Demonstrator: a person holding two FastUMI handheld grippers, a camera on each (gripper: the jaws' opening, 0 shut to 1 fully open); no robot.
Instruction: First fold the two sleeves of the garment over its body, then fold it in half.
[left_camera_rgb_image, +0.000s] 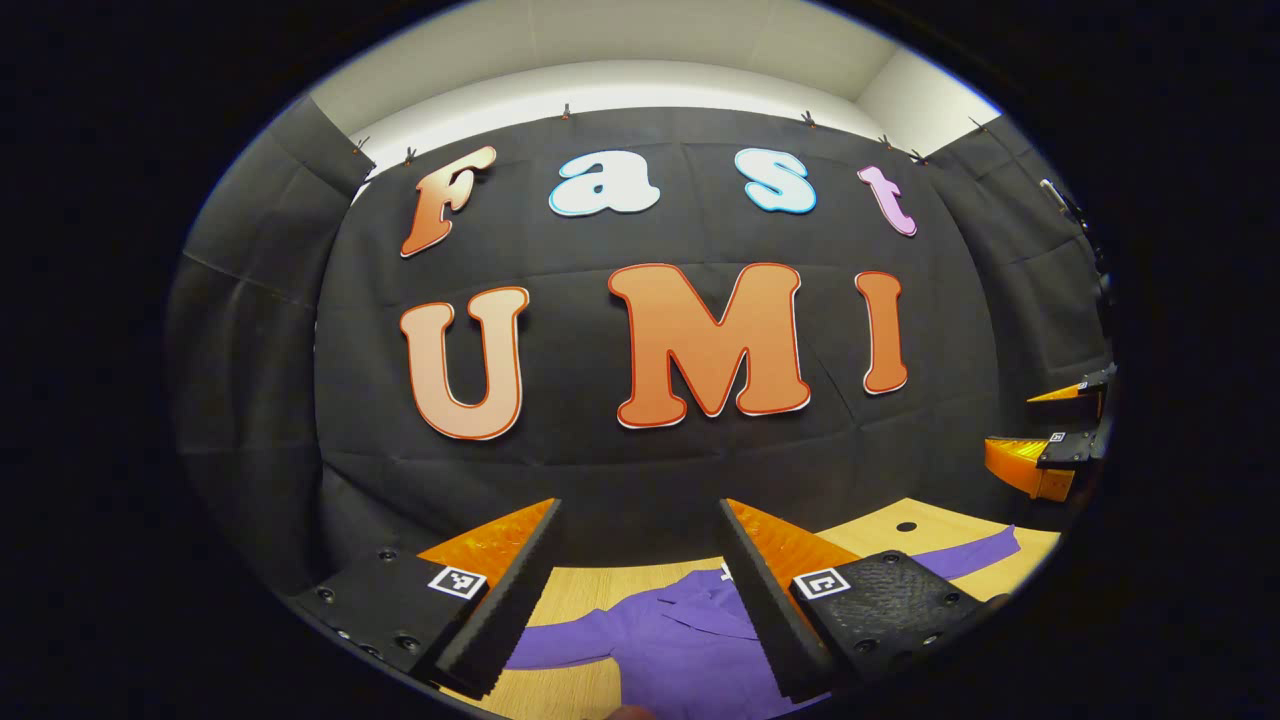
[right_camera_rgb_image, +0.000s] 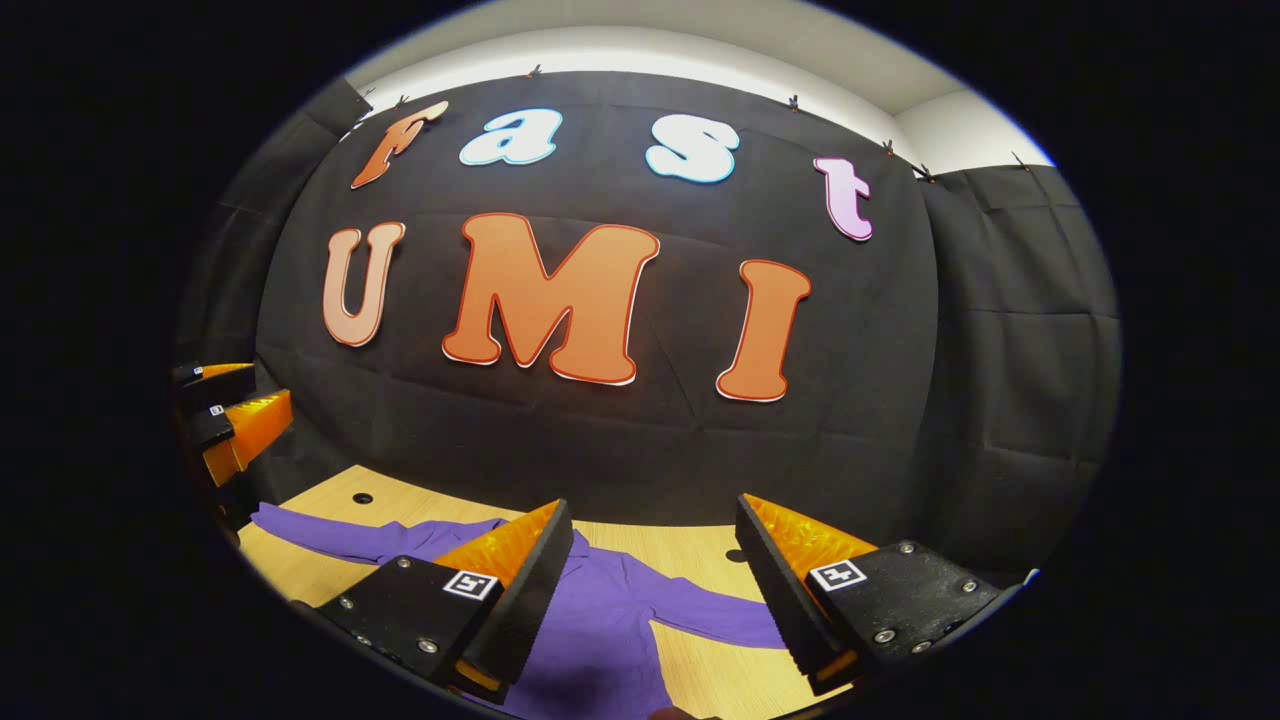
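Left gripper view: we see the purple shirt (left_camera_rgb_image: 668, 630) flat on the wooden table (left_camera_rgb_image: 880, 530), collar toward the back edge, sleeves spread sideways. Left gripper (left_camera_rgb_image: 640, 590) and right gripper (right_camera_rgb_image: 650, 590) both agape, holding nothing.

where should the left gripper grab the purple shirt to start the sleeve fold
Likely the cuff end of the sleeve lying flat, spread out from the purple shirt on the wooden table. Come from above with the open left gripper, pinching the thin edge.
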